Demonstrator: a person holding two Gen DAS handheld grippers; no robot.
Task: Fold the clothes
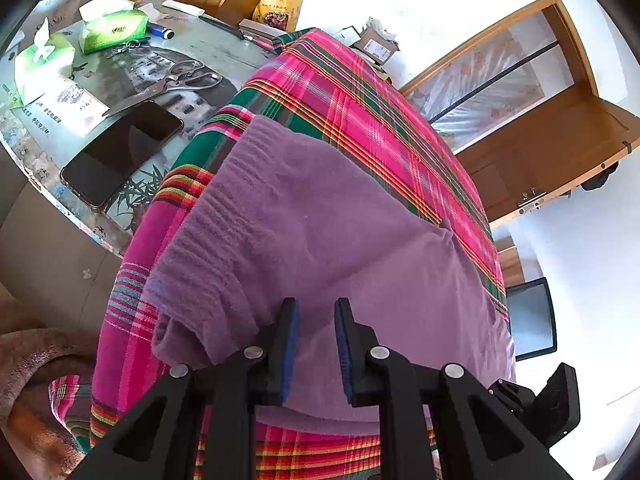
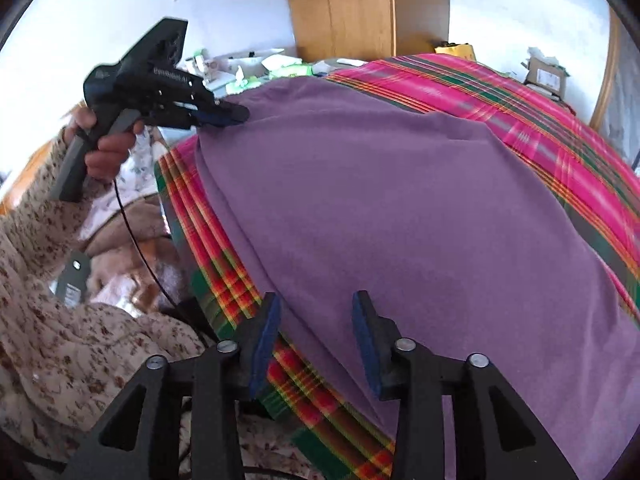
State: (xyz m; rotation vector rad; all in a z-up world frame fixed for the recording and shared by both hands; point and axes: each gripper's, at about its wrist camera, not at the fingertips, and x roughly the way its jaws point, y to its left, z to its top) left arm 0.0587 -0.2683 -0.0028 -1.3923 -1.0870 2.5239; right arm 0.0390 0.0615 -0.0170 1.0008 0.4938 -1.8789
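A purple knit sweater (image 1: 320, 216) lies spread on a pink, green and red plaid cloth (image 1: 360, 92) that covers the table. My left gripper (image 1: 316, 308) hovers over the sweater's near edge beside a ribbed cuff (image 1: 176, 328); its fingers stand a little apart, with fabric lying flat between them and no pinch visible. In the right wrist view the sweater (image 2: 400, 208) fills the middle. My right gripper (image 2: 316, 308) is open above its near hem, one blue pad over the plaid border (image 2: 224, 280). The left gripper (image 2: 234, 115), held by a hand, touches the sweater's far left corner.
On the bare tabletop left of the cloth lie a black phone (image 1: 120, 152), scissors (image 1: 188, 80), green tissue packs (image 1: 114, 30) and a lighter (image 1: 160, 32). A cardboard box (image 1: 376, 46) sits at the far end. A floral sleeve (image 2: 60, 320) and a cable (image 2: 132, 240) are at the left.
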